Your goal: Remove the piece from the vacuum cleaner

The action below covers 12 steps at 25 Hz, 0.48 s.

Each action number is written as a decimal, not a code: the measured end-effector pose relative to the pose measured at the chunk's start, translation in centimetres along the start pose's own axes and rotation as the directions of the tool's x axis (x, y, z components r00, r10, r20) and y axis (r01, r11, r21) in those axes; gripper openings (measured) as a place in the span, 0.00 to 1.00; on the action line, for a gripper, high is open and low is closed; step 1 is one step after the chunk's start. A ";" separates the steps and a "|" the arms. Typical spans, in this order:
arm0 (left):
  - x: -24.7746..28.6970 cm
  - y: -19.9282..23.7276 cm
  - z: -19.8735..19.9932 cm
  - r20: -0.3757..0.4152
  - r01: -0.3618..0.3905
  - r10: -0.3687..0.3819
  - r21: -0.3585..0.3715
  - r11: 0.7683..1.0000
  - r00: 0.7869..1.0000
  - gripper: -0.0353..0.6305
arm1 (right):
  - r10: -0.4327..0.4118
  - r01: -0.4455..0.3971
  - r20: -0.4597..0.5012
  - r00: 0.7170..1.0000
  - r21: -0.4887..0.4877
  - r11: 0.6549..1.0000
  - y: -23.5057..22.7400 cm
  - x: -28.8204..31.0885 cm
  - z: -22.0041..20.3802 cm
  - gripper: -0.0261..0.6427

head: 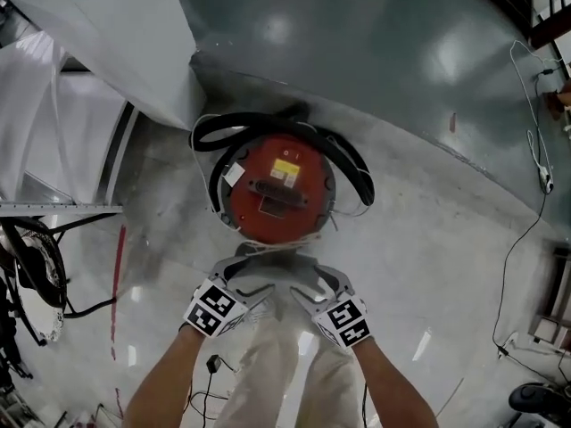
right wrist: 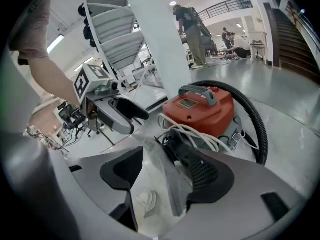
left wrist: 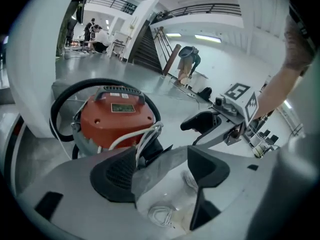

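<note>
Vacuum cleaner [head: 278, 185] beyond left gripper [left wrist: 165, 166] (jaws apart)

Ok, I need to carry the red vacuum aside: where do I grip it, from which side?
Take the grey carry handle on top of the red vacuum, from straight above, jaws across its bar. It arches clear of the lid, leaving a gap, and sits centred, so the body should hang level.

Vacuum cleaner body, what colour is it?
The vacuum cleaner is red; clearest in the head view.
</note>
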<state>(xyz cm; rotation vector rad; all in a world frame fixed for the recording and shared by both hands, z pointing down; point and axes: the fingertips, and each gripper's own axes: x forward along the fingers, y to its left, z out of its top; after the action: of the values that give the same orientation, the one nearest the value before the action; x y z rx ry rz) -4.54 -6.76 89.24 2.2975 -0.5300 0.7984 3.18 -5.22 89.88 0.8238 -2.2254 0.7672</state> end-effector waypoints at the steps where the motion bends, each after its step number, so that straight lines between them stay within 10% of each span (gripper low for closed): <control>1: 0.8 0.0 -0.7 -0.017 0.009 -0.009 0.002 1.000 1.000 0.51 | 0.006 -0.006 -0.013 1.000 0.002 1.000 -0.2 0.6 -0.7 0.42; 12: 5.4 0.7 -3.4 -0.129 0.050 -0.041 0.070 0.996 0.991 0.51 | 0.056 -0.058 -0.069 0.996 -0.021 0.998 -0.2 4.1 -3.5 0.42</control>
<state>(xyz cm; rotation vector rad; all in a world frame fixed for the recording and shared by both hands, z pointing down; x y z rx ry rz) -2.32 -5.76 95.23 2.2970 -0.3957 0.9491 2.12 -4.32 95.10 0.7152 -2.2012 0.7834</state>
